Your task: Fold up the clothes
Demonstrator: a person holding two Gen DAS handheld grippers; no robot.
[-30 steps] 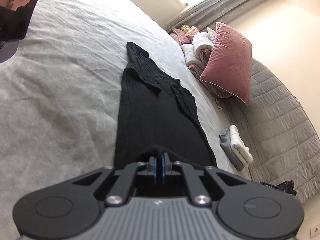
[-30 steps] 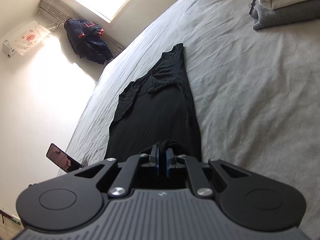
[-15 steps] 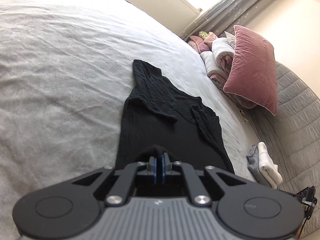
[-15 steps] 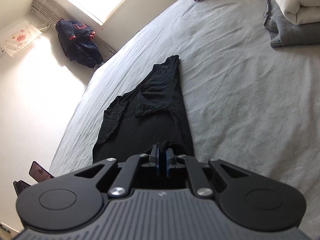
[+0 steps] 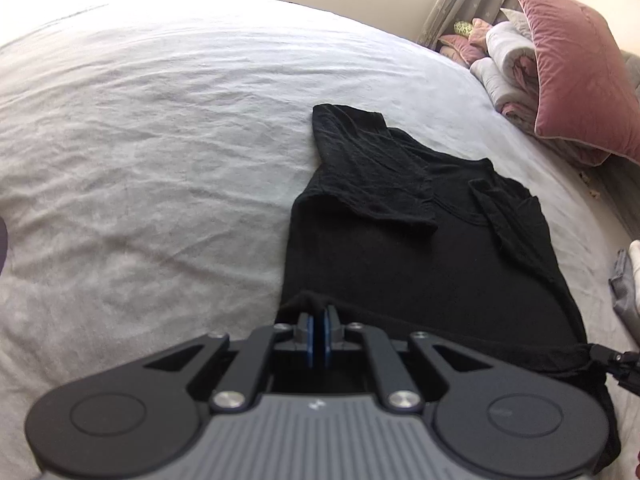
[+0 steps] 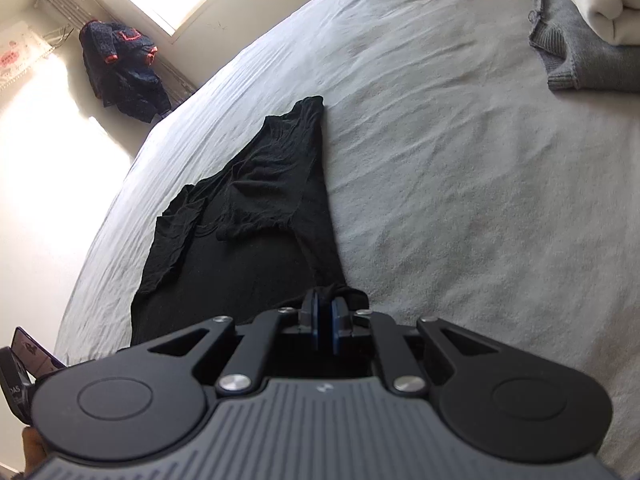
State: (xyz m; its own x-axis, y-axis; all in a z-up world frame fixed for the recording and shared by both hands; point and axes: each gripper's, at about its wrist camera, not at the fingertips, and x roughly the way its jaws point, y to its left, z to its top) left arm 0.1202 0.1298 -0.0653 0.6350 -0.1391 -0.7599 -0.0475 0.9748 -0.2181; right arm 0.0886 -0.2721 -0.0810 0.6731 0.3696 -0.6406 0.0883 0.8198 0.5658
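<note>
Left tool [image 5: 319, 316]: clamped on the black shirt [image 5: 420, 248] hem, lower centre.
Right tool [image 6: 325, 306]: pinching the hem's other corner.
Bed [image 5: 160, 140]: shirt lying flat.

Around us wide bare bedsheet [image 5: 160, 140] left of the black shirt [image 5: 400, 248], pink pillow [image 5: 580, 80] and rolled bedding [image 5: 508, 64] blocking the far right, folded grey and white clothes [image 6: 580, 40] nearer.
</note>
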